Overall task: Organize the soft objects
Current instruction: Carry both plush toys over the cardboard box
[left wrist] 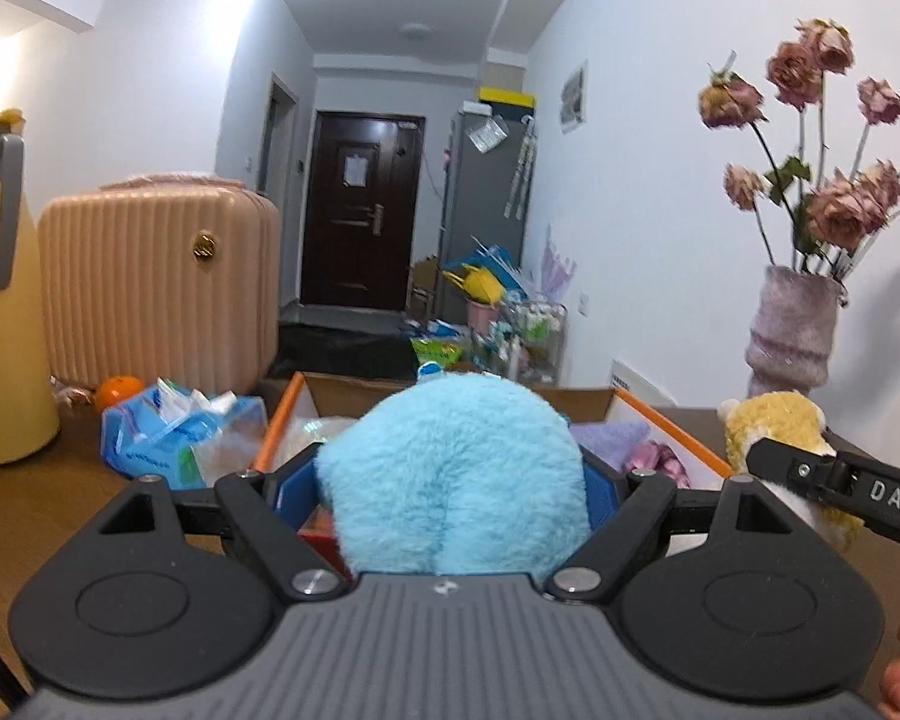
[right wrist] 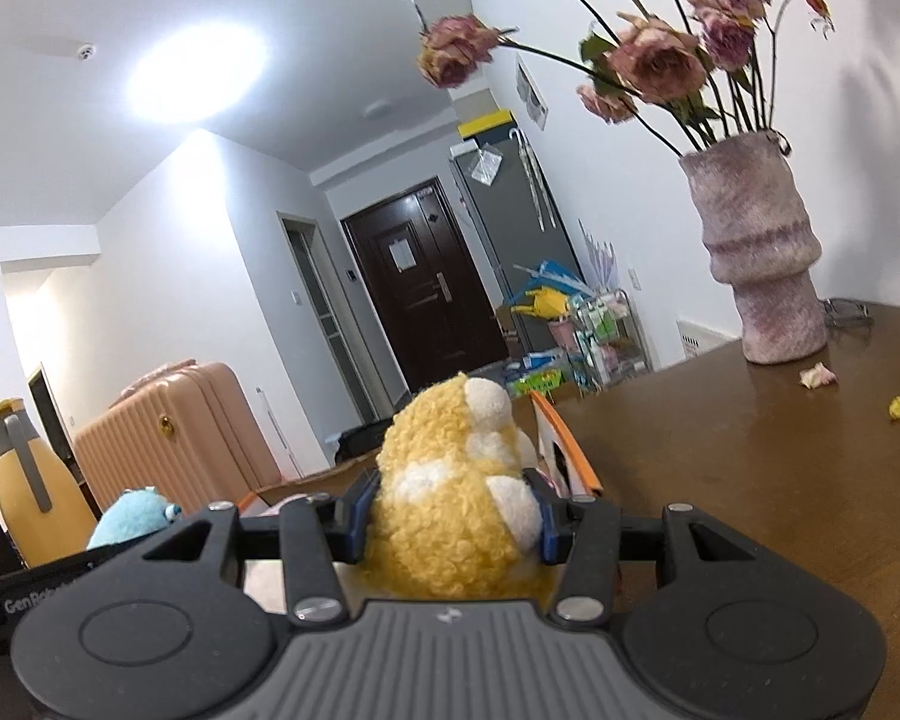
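**Two plush toys gripped above the box**

Our left gripper [left wrist: 450, 480] clasps a round, fluffy sky-blue plush toy [left wrist: 456, 468] over the orange-edged cardboard box [left wrist: 678, 426]. Our right gripper [right wrist: 450, 516] pinches a curly yellow-and-white plush toy [right wrist: 450, 510] beside that box, above the brown wooden table [right wrist: 750, 480].

Pink suitcase [left wrist: 156, 282] & yellow jug [left wrist: 0, 300] left, dried roses [right wrist: 660, 54] in vase [right wrist: 762, 252] right, dark door [left wrist: 360, 204] behind.

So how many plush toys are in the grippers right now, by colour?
Blue: 1, blue plush in the left gripper
Yellow: 1, yellow plush in the right gripper
Total: 2
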Tool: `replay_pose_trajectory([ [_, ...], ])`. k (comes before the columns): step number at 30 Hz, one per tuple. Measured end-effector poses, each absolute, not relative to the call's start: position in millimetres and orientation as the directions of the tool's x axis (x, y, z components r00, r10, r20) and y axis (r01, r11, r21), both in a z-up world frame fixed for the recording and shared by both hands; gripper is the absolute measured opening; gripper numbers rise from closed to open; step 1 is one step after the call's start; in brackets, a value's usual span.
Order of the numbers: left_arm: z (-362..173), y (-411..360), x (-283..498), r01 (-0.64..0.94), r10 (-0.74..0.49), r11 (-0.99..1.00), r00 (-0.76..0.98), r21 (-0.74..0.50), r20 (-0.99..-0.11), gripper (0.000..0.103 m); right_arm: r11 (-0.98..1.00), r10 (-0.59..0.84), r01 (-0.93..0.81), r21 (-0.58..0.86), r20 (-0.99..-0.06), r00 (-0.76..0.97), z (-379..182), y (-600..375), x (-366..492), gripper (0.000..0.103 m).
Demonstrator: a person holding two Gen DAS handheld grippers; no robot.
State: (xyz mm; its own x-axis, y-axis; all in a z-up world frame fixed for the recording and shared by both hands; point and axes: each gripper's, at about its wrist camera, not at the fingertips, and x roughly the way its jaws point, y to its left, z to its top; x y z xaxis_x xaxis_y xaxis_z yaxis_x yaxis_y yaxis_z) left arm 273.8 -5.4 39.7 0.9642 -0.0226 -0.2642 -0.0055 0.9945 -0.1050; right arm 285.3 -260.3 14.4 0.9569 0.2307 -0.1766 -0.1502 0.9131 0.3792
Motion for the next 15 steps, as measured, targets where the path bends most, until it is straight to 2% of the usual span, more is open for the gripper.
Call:
replay_pose_trajectory([
  [15, 45, 4, 312, -0.079, 0.046, 0.988, 0.970, -0.133, -0.238, 0.084, 0.918, 0.233, -0.174, 0.357, -0.129, 0.964, 21, -235, 319, 0.048],
])
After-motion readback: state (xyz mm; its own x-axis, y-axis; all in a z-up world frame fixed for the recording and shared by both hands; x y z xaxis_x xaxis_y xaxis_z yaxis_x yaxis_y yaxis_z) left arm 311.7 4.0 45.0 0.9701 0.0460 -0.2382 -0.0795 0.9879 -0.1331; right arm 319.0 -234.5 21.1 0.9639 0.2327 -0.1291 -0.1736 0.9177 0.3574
